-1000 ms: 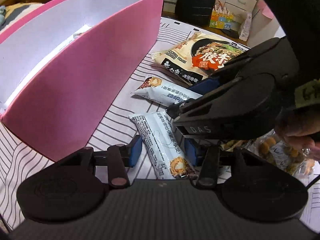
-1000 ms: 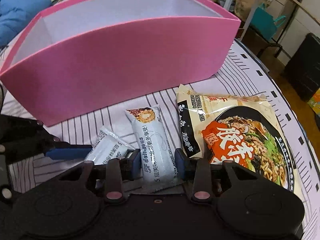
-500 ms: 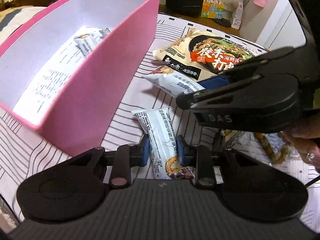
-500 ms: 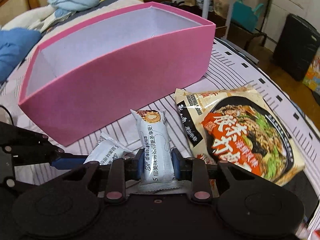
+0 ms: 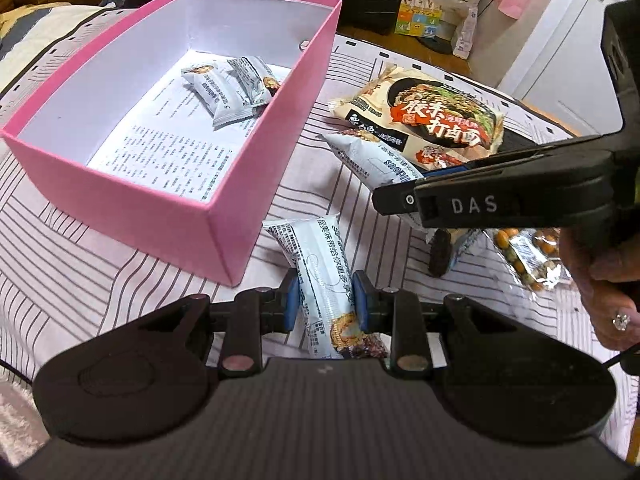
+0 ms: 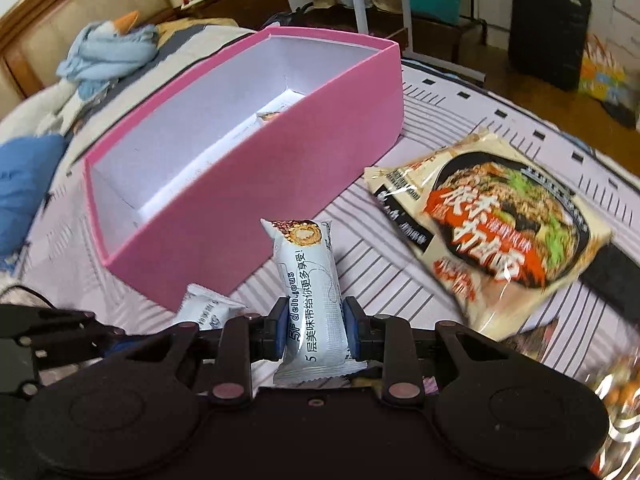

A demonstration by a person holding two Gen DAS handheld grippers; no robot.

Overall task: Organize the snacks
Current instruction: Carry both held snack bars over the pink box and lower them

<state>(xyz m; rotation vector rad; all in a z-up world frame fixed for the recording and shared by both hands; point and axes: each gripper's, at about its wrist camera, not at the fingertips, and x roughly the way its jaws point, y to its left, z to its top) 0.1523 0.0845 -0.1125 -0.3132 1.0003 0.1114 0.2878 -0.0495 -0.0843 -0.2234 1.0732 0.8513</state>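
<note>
My left gripper (image 5: 325,304) is shut on a white wafer snack pack (image 5: 324,276), lifted above the striped cloth beside the pink box (image 5: 256,168). My right gripper (image 6: 316,328) is shut on another white wafer pack (image 6: 310,280), held up in front of the pink box (image 6: 248,196). In the left wrist view the right gripper body (image 5: 500,196) crosses the right side, and its pack (image 5: 372,156) pokes out. Two wafer packs (image 5: 232,88) lie inside the box. The left gripper's pack also shows in the right wrist view (image 6: 208,308).
A large noodle packet (image 6: 500,220) lies on the cloth right of the box; it also shows in the left wrist view (image 5: 432,112). A clear bag of nuts (image 5: 528,256) lies at the right. A printed sheet (image 5: 160,148) lines the box floor. Bedding and a suitcase (image 6: 548,28) lie beyond.
Both grippers closed on their wafer packs and lifted them off the cloth. Both views rose, so the inside of the pink box now shows.
</note>
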